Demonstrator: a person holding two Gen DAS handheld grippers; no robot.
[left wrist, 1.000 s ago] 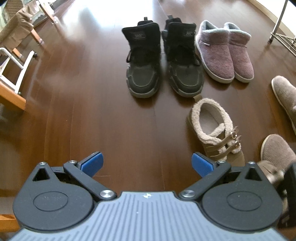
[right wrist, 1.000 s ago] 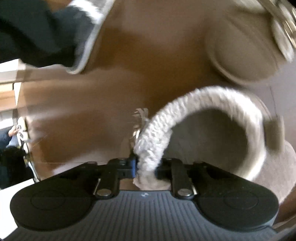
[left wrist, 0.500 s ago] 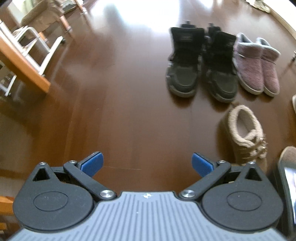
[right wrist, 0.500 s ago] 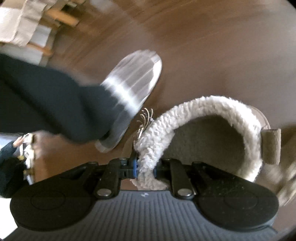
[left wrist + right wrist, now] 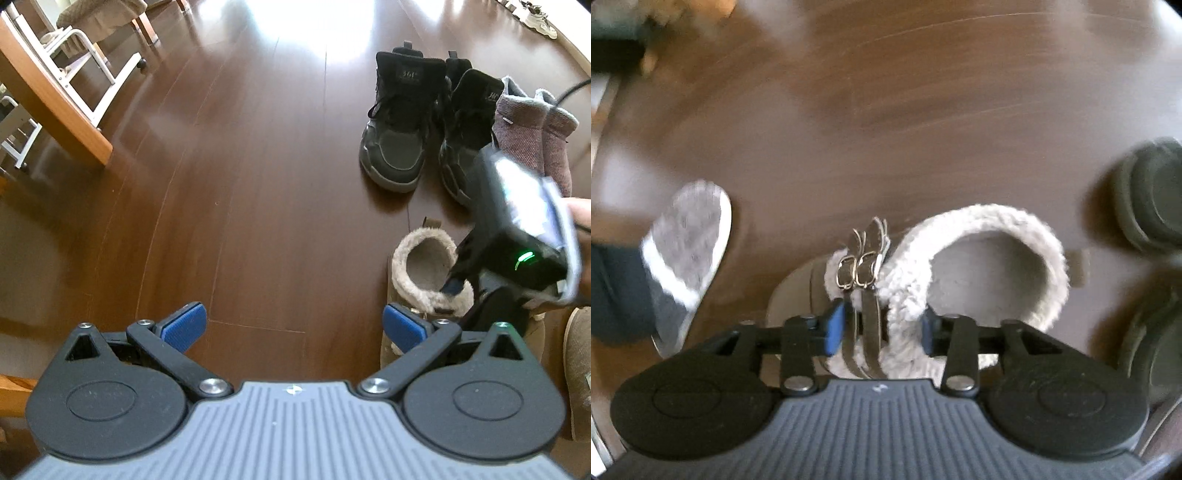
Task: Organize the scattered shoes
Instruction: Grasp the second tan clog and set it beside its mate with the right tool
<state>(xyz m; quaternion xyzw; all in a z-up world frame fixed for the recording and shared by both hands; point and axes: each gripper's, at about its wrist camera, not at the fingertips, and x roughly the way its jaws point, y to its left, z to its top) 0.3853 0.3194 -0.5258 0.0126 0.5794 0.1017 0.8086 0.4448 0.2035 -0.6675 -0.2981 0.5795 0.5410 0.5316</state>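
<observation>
Underneath, the fleece-lined tan shoe (image 5: 979, 266) shows two buckled straps.

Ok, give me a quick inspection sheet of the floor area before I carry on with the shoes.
Surface: dark wooden floor, glare at the far end.
Job's things: black high-top sneakers and purple slippers paired side by side; fleece-lined buckle shoe upright in front of them; tan shoe at the right edge, unpaired.
Clutter: nothing seen.
Tools: left tool open, empty; right tool jaws have just been opening, the buckle shoe's fleece collar between them.
Cables: thin dark cable beyond the slippers.
Surroundings: wooden table, white chair frame, a person's slippered foot beside the buckle shoe.
</observation>
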